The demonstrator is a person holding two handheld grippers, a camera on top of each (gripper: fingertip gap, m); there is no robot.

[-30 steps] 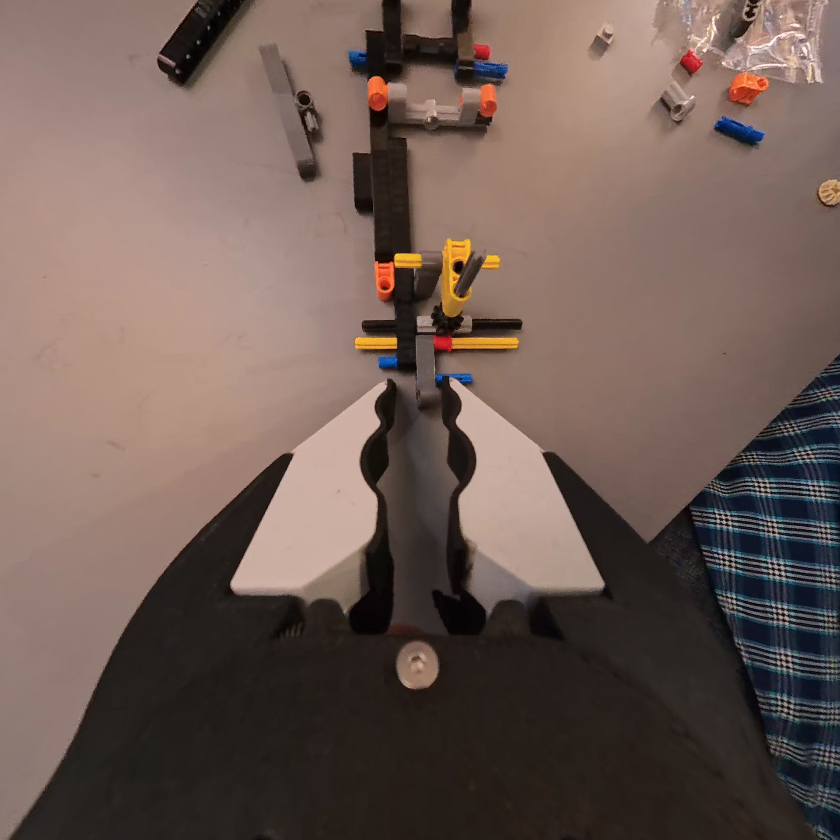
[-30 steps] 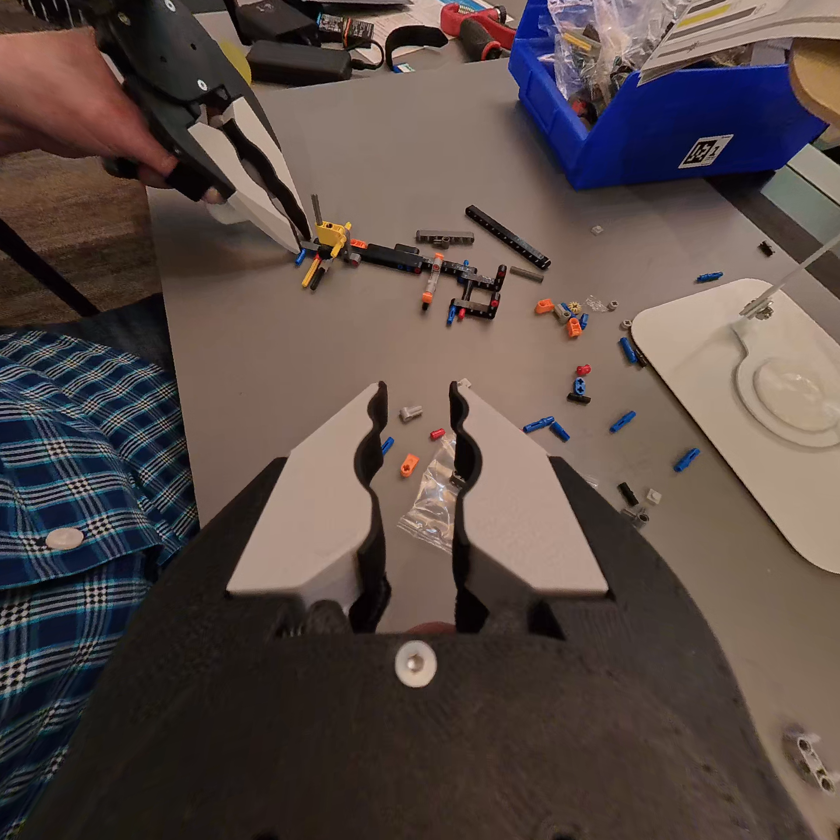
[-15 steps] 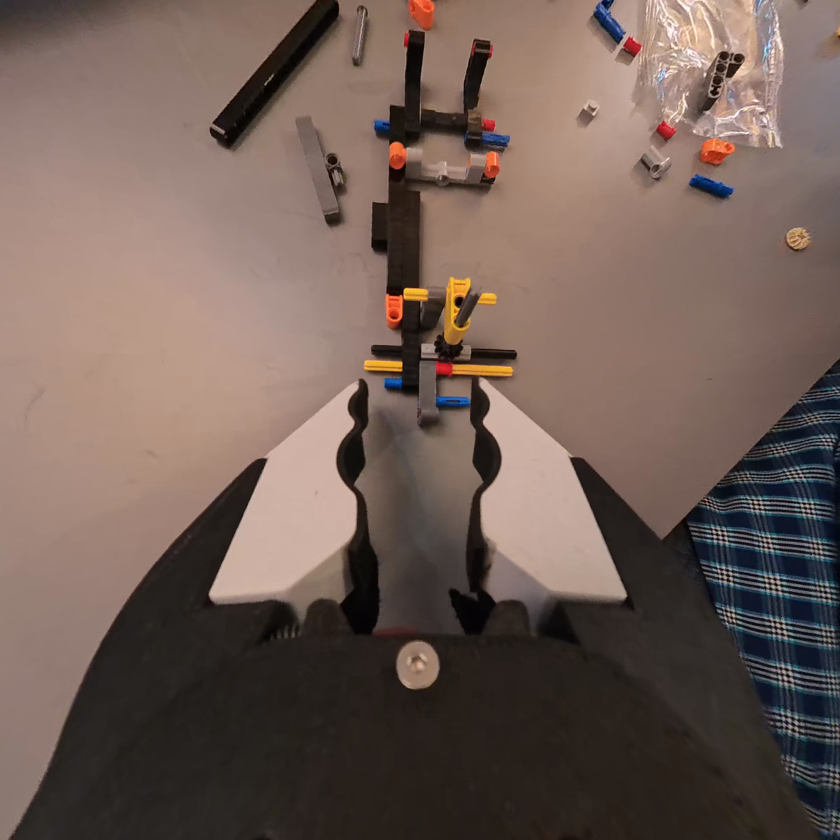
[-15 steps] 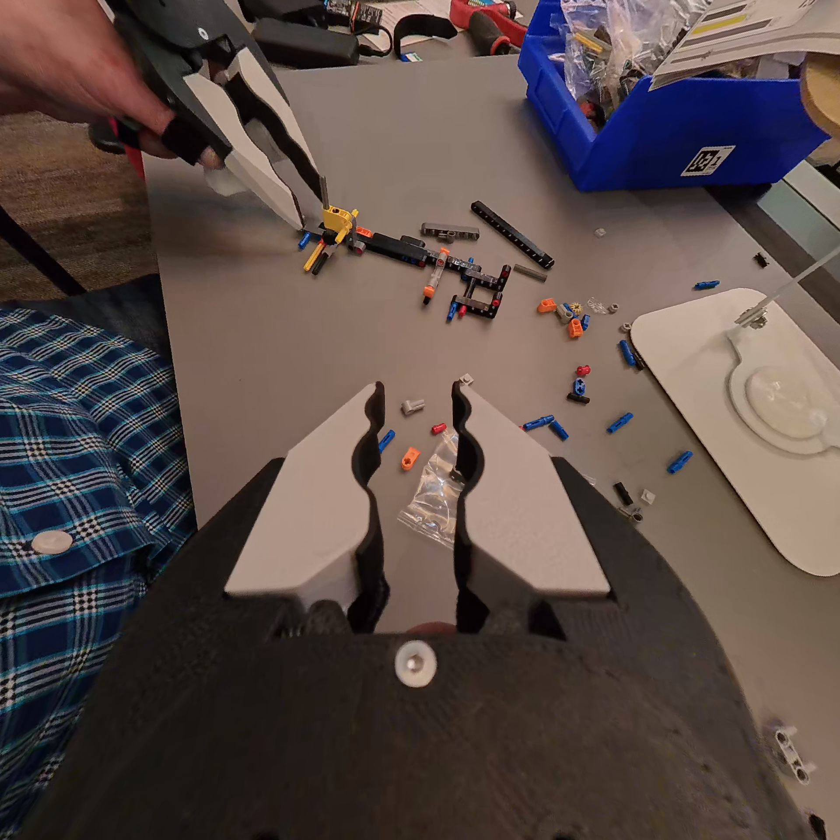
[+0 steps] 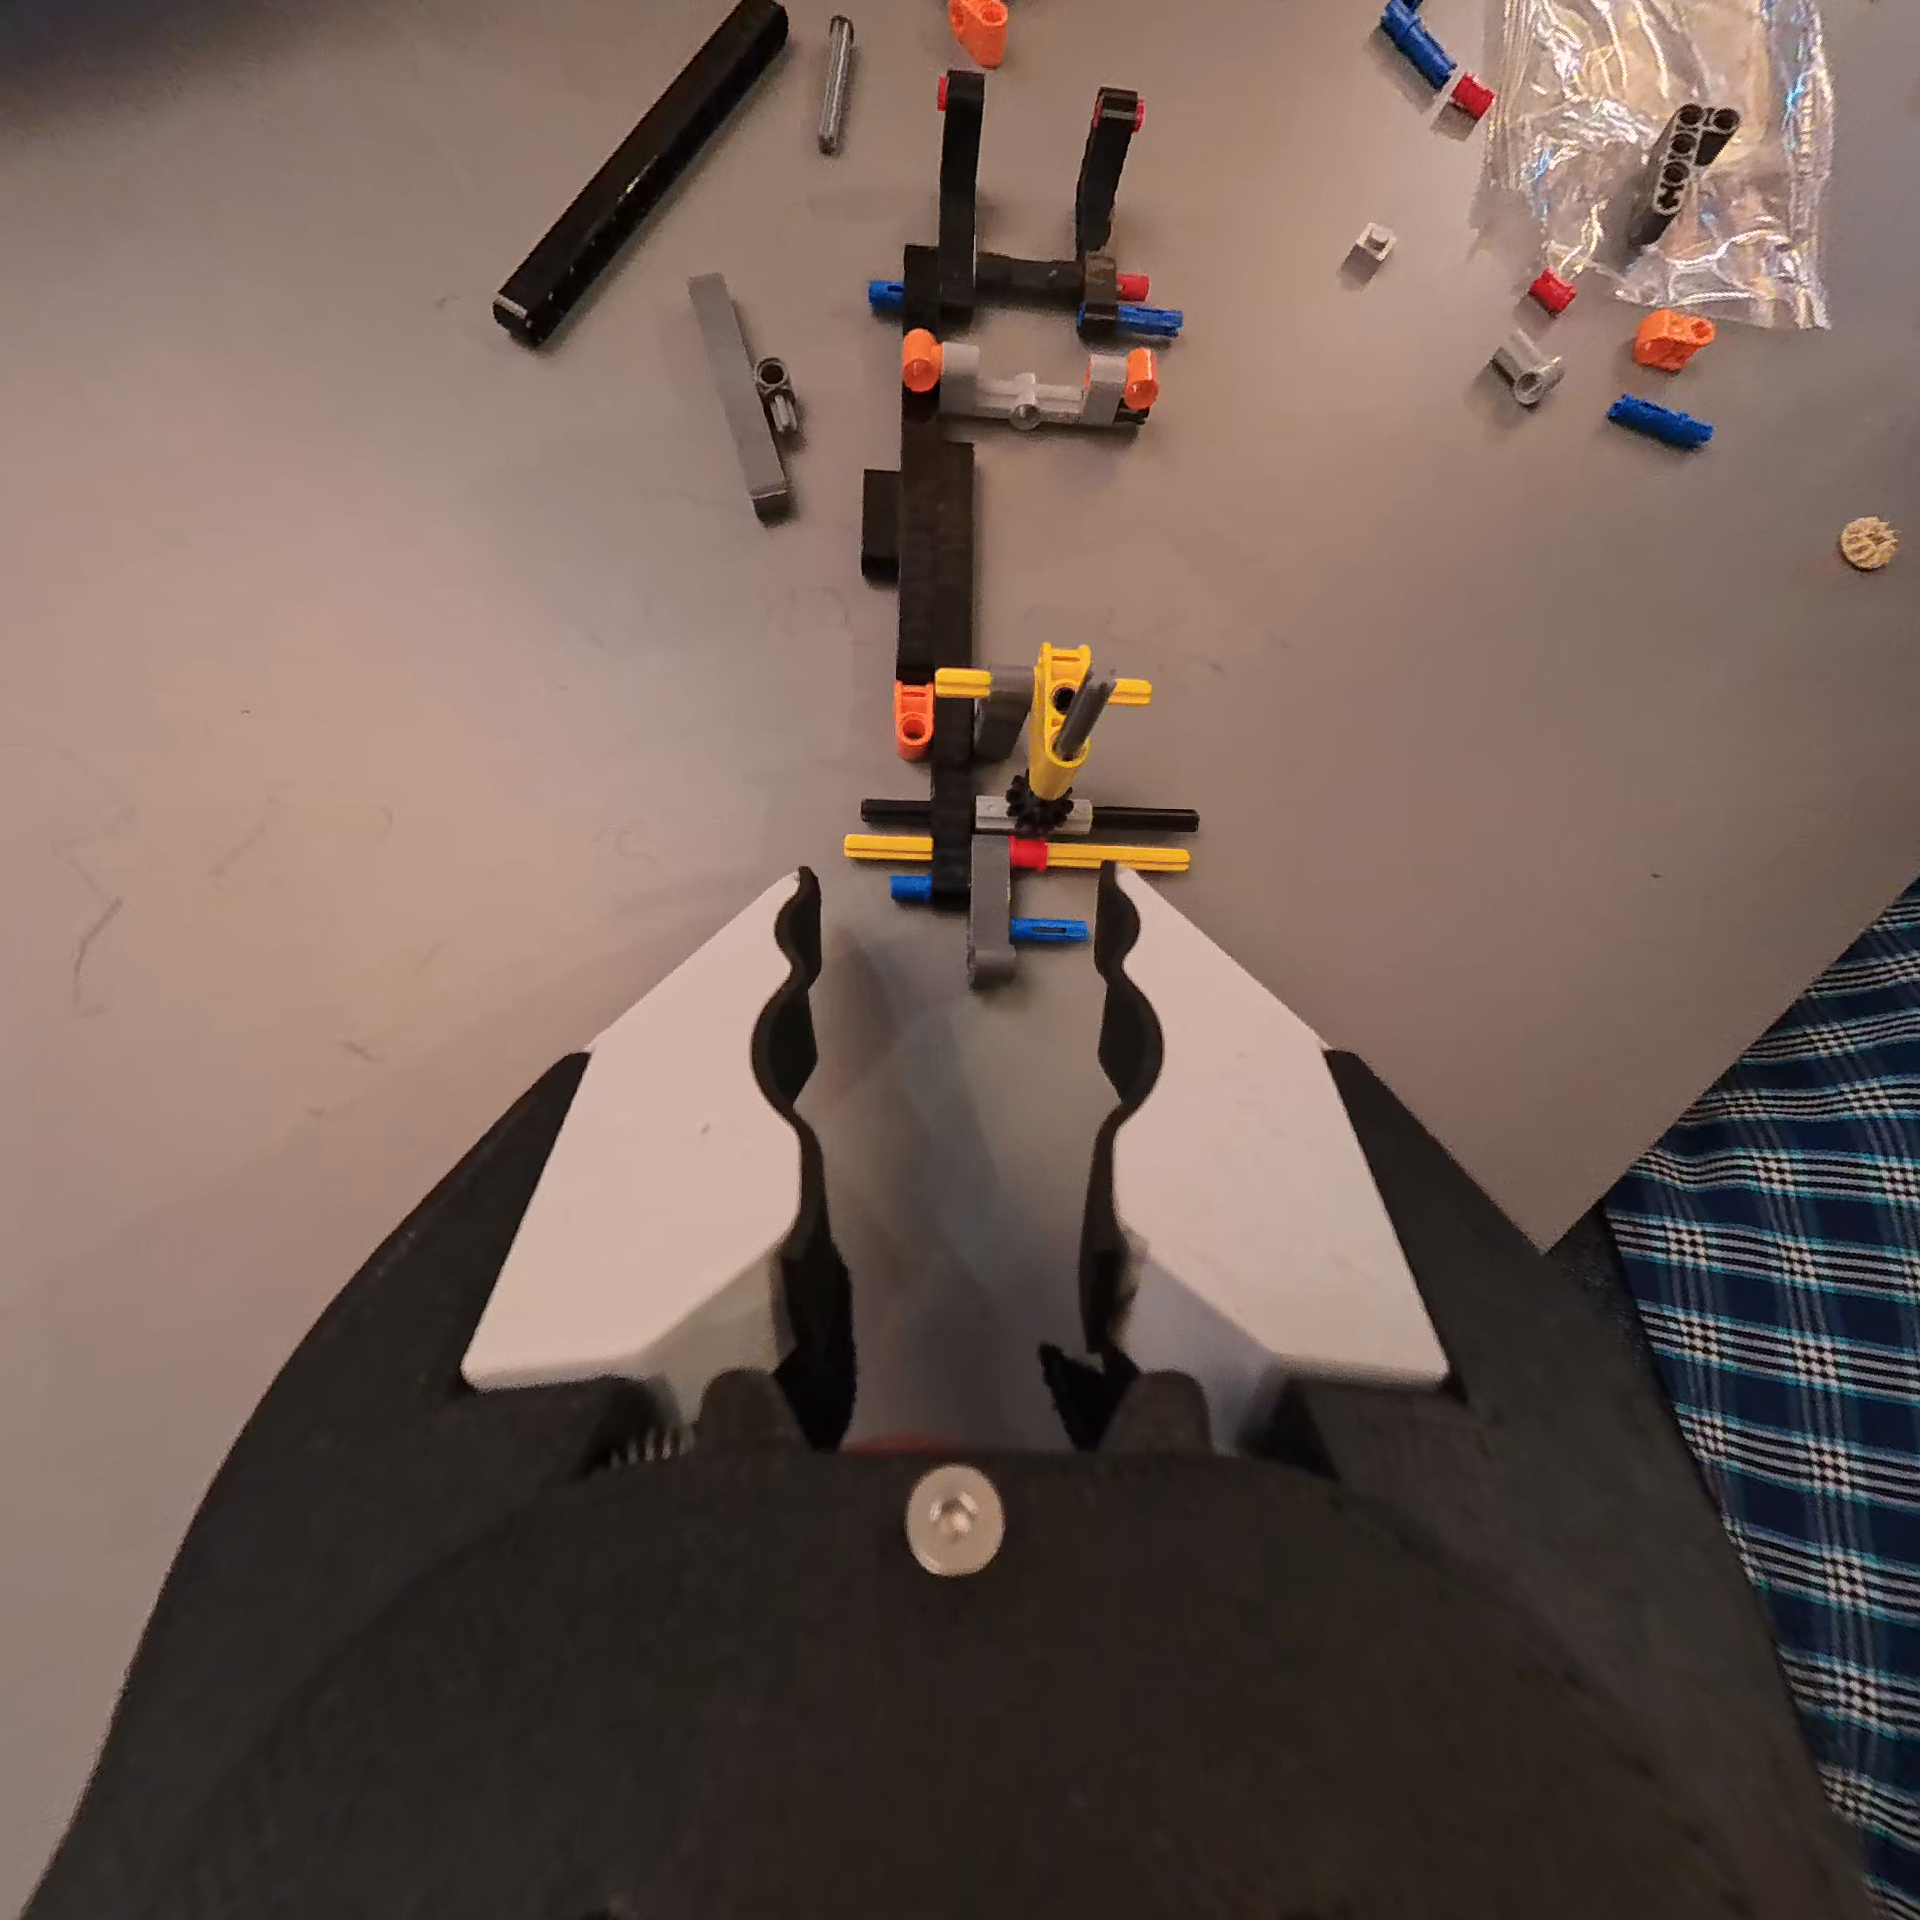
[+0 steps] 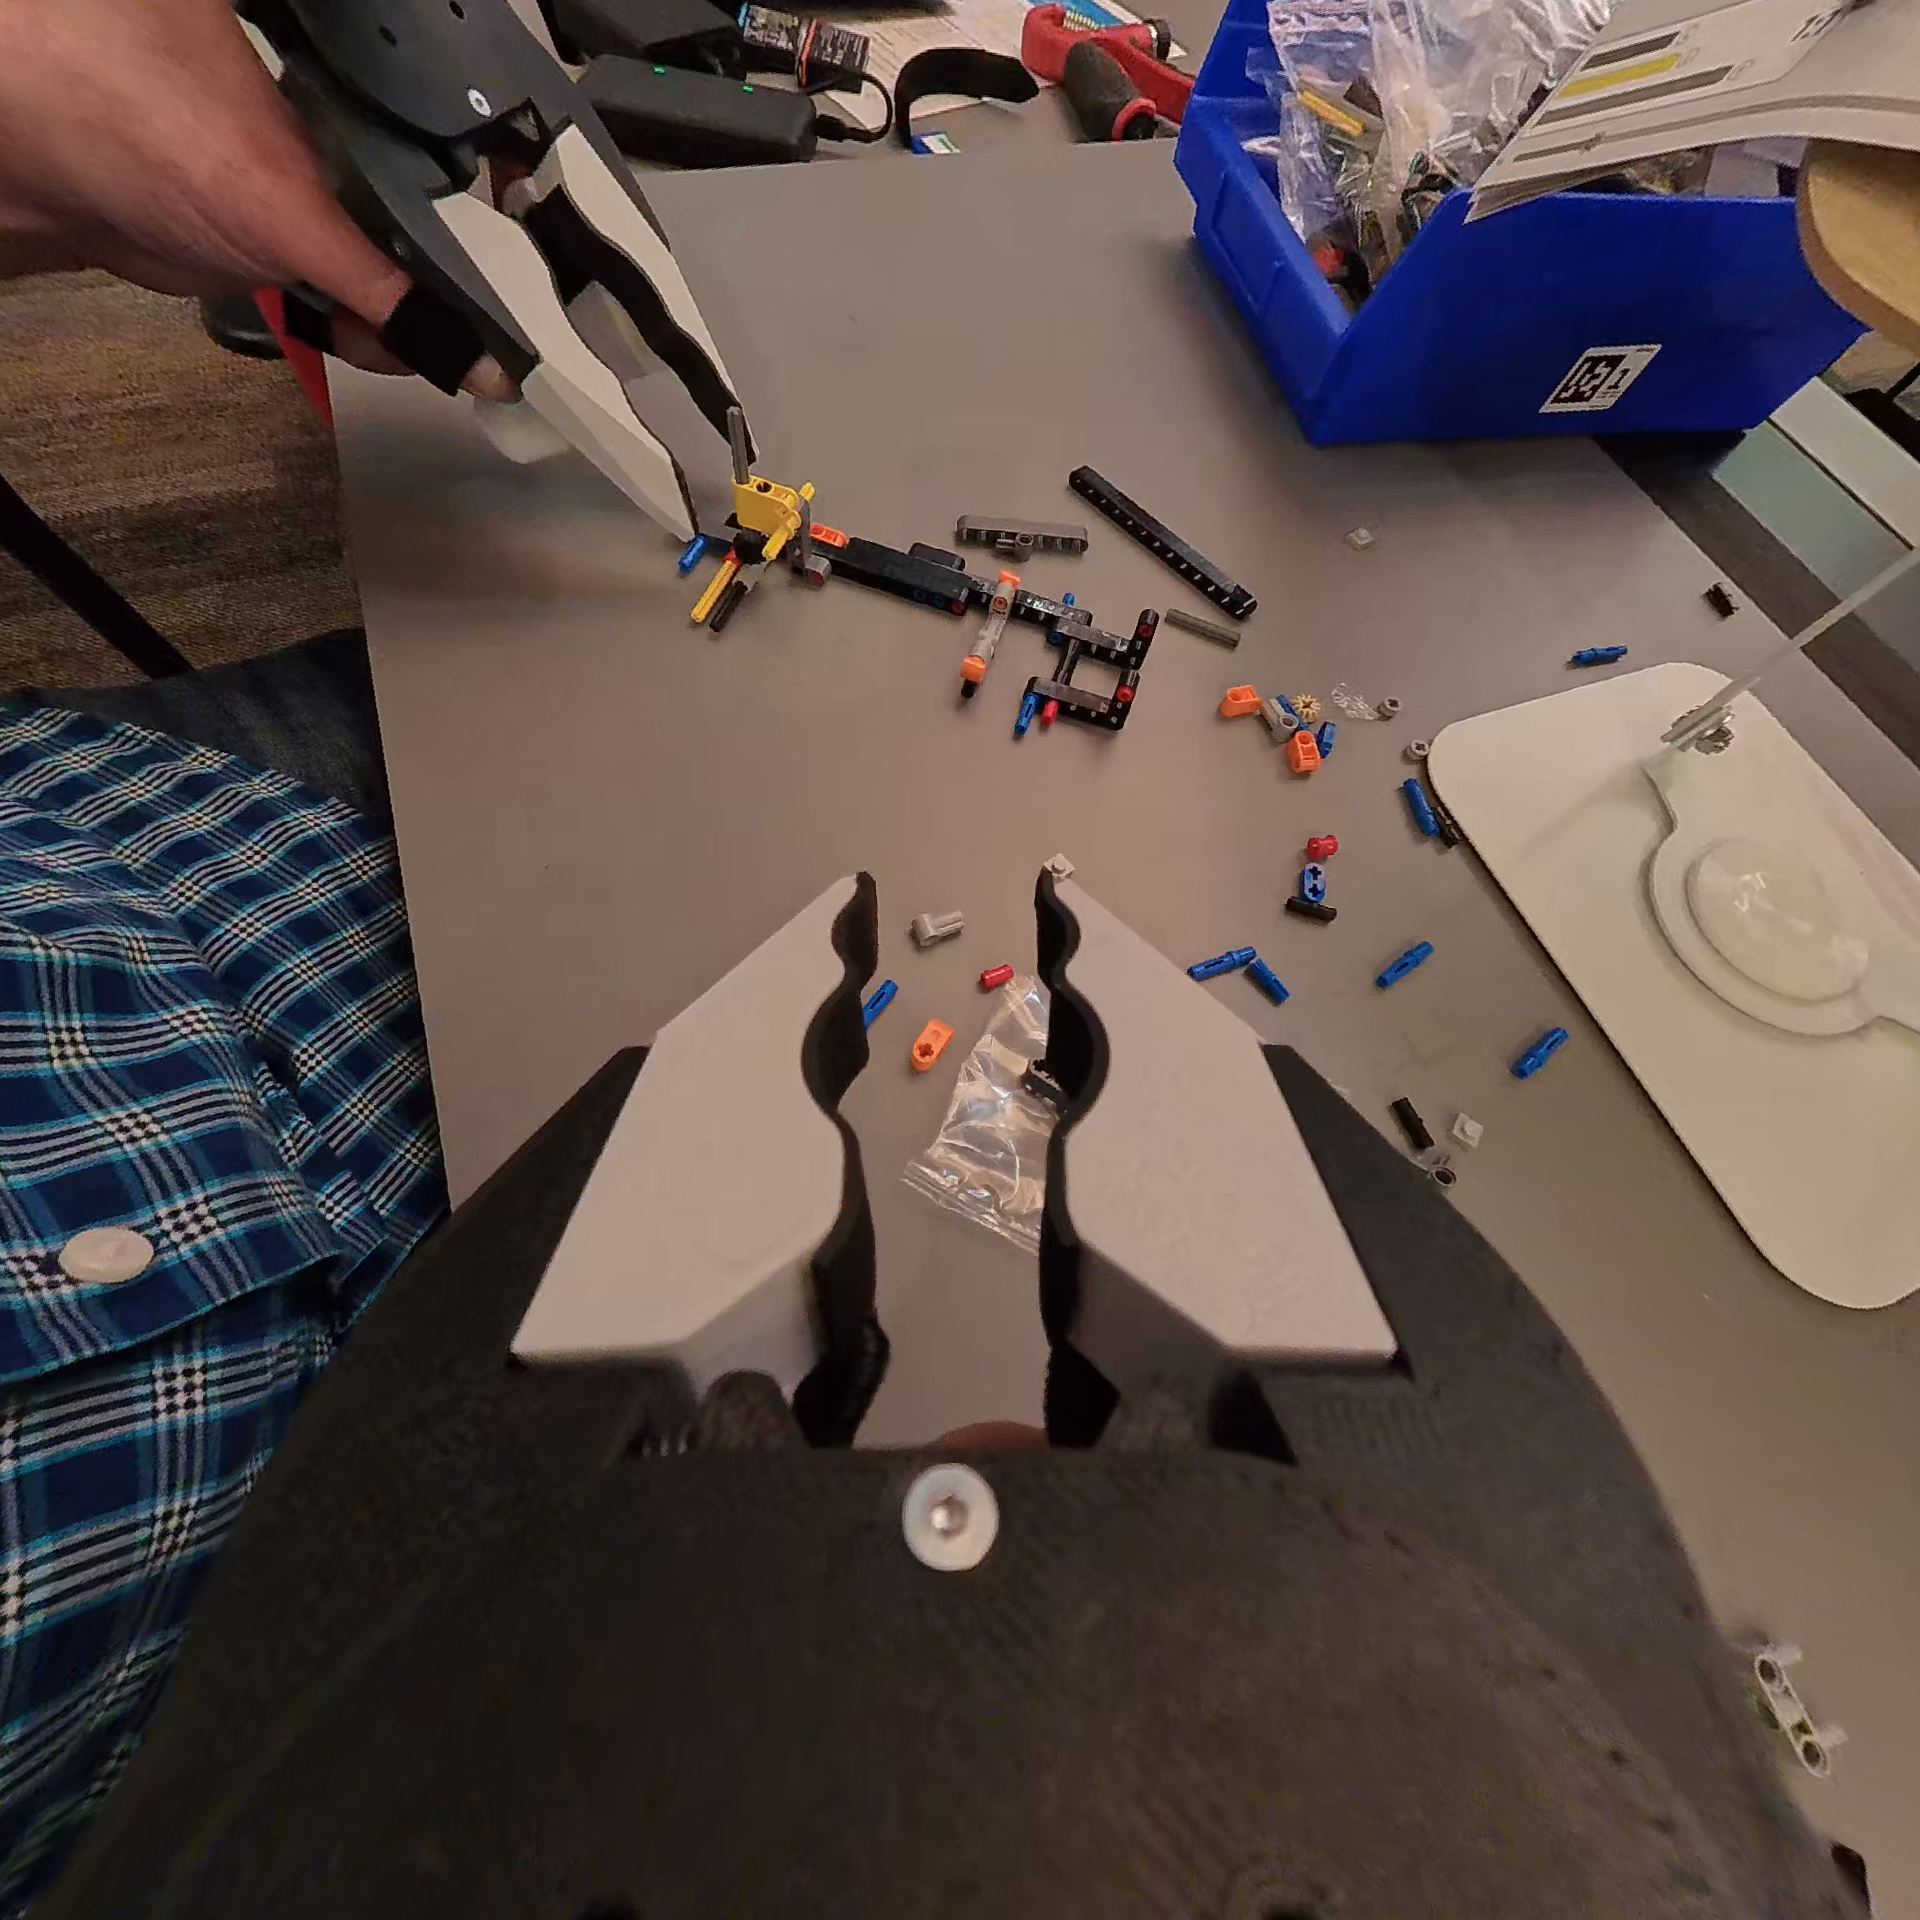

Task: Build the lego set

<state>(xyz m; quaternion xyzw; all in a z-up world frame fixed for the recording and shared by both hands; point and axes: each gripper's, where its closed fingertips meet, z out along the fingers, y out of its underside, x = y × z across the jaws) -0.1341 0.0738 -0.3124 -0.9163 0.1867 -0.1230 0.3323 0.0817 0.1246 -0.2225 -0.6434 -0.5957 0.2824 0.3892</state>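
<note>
Left wrist view: the left gripper stands wide open at the centre of the frame, holding nothing. The near end of the lego assembly lies in the gap between its fingertips; the grey beam end and a blue pin sit there, and no contact with either finger can be confirmed. From that end the assembly runs up the frame along a black beam, with an upright yellow connector beside its nearer part. A loose long black beam lies at upper left, a grey beam beside it. A clear plastic bag lies at upper right on the grey table.

Right wrist view: the right gripper is partly open and empty, held at lower centre of the frame over loose parts: a grey connector, a red pin, an orange connector and the bag. The assembly lies at upper centre, with the left gripper at its left end, held by a hand. A blue bin stands at upper right; a white tray lies at the right edge.
</note>
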